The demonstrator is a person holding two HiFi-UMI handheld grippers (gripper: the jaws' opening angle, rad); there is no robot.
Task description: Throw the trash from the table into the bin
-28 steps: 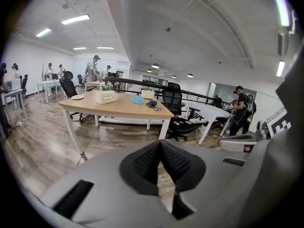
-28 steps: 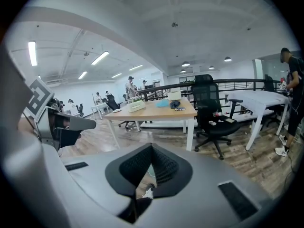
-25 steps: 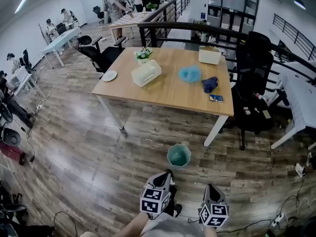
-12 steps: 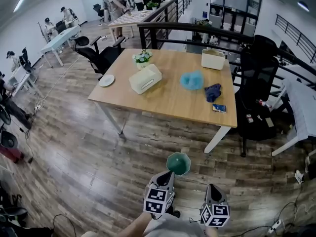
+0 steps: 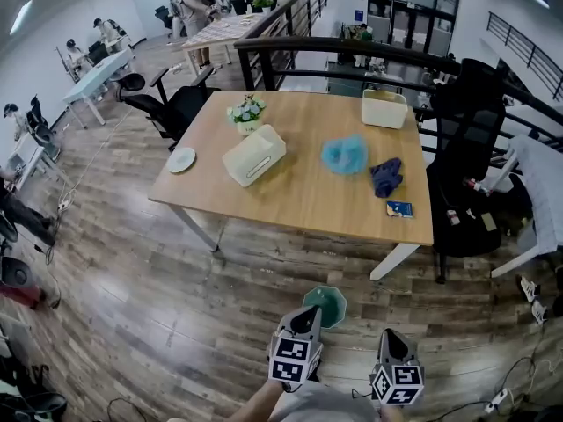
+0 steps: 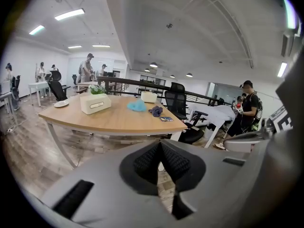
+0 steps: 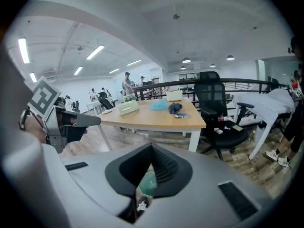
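Observation:
On the wooden table (image 5: 290,202) lie a crumpled light-blue wad (image 5: 345,154), a dark blue cloth (image 5: 385,176) and a small blue packet (image 5: 399,207). A green bin (image 5: 327,304) stands on the floor in front of the table. My left gripper (image 5: 308,315) hangs just short of the bin, shut and empty. To its right my right gripper (image 5: 390,334) is also shut with nothing in it. The left gripper view shows the wad (image 6: 137,106), cloth (image 6: 156,110) and packet (image 6: 166,119) well beyond the closed jaws. The bin (image 7: 148,183) shows below the right gripper's jaws.
A tissue box (image 5: 253,156), a flower pot (image 5: 245,112), a white box (image 5: 385,109) and a plate (image 5: 181,159) also sit on the table. Black office chairs (image 5: 464,183) stand at the table's right and far left. Cables (image 5: 519,372) lie on the floor at right.
Both grippers and the head have moved forward toward the table. The bin now lies right before the left gripper, and the table looks larger. Both jaws stayed shut.

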